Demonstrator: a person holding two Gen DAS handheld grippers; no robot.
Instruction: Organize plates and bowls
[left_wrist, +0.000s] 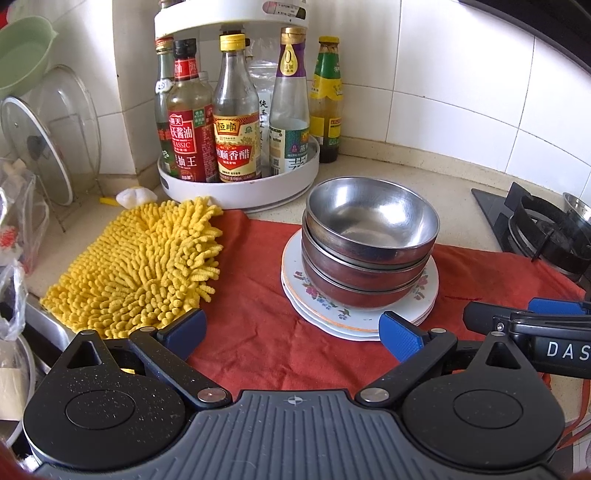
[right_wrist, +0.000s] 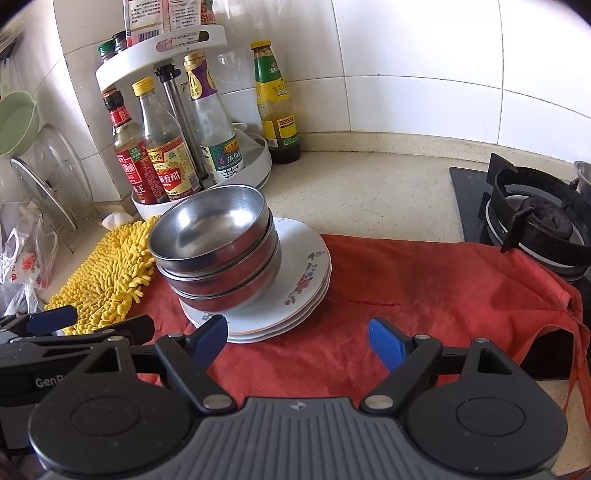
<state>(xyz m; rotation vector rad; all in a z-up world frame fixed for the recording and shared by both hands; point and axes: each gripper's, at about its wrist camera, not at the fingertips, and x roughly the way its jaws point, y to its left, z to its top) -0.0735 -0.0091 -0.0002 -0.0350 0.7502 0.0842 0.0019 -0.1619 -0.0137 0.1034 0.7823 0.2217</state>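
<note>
Right gripper (right_wrist: 297, 341) near stacked bowls (right_wrist: 214, 251)

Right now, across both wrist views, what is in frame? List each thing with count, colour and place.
steel bowls: three, silver, nested on the plates
floral plates: a stack, white, on the red cloth
red cloth: one, on the counter
chenille mitt: one, yellow, left of the plates
sauce bottles: several, on the white turntable rack
glass lids: two, far left rack
gas burner: one, black, right
left gripper: open, empty
right gripper: open, empty
</note>
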